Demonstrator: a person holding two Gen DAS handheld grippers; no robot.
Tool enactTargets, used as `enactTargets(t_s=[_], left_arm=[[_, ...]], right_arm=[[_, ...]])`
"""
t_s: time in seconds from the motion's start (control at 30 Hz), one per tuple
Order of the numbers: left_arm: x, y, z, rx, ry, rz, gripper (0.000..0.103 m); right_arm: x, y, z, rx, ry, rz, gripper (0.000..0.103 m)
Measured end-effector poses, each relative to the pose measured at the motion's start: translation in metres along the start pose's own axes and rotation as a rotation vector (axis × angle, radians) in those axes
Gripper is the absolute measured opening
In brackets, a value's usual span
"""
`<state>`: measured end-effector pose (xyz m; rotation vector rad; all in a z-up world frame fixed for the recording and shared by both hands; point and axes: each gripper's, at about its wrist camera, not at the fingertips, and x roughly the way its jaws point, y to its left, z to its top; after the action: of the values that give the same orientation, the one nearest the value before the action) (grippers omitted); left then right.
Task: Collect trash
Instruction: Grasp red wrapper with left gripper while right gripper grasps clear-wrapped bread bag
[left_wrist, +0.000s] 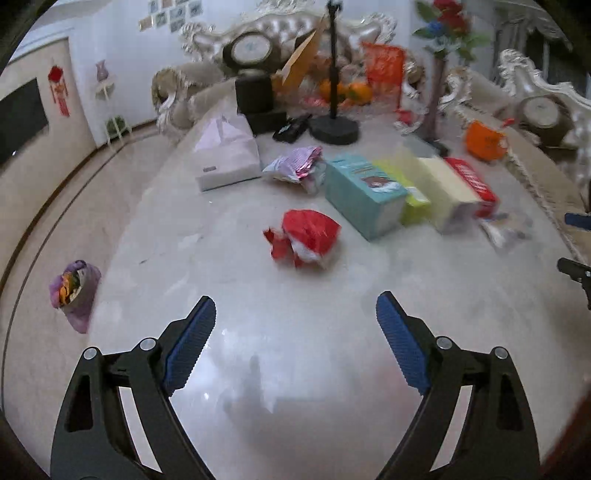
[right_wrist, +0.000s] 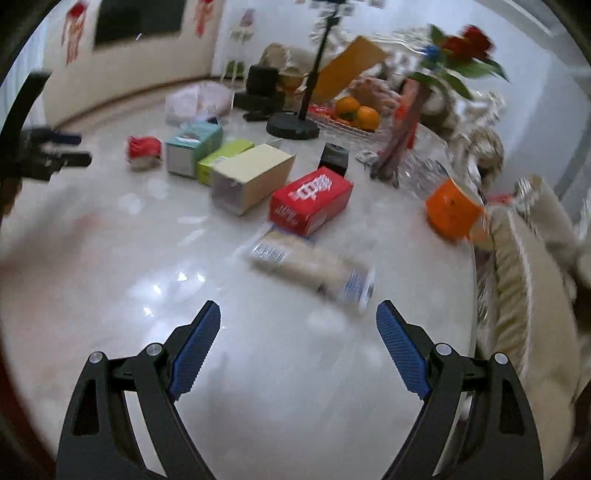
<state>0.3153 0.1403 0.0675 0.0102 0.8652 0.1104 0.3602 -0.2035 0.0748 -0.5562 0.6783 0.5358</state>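
Claws first: the left gripper (left_wrist: 295, 317) hangs wide and empty over the glossy marble table (left_wrist: 295, 369), a crumpled red wrapper (left_wrist: 304, 238) lying ahead of it. The right gripper (right_wrist: 298, 325) gapes empty too, a clear plastic package (right_wrist: 314, 267) just beyond, beside a red box (right_wrist: 310, 201).

Table (left_wrist: 295, 369) carries a row of four boxes (left_wrist: 364, 195) side by side; crumpled wrapper (left_wrist: 306, 238) lies before the row's left end, tissue pack (left_wrist: 227, 158) behind and left. Lamp stand (left_wrist: 334, 127) and fruit (left_wrist: 345, 92) sit behind. Bin (left_wrist: 74, 291) on floor, left of table. Bottle (right_wrist: 314, 267) lies before the row's right end.
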Motion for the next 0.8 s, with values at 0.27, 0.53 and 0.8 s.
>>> enactTargets(t_s=[0.27,0.53,0.8], left_arm=[[0.052,-0.001,0.024,0.005,0.052,0.025,0.086],[0.075,0.002,0.043,-0.011,0.084,0.031,0.086],[0.086,0.002,0.053,-0.008,0.079,0.021,0.086]], right_arm=[[0.065,-0.002,0.024,-0.209,0.154,0.008,0.082],[0.094,-0.015,0.042,-0.148,0.186,0.084,0.082],[0.106,-0.035,0.039,0.057,0.219,0.208,0.081]])
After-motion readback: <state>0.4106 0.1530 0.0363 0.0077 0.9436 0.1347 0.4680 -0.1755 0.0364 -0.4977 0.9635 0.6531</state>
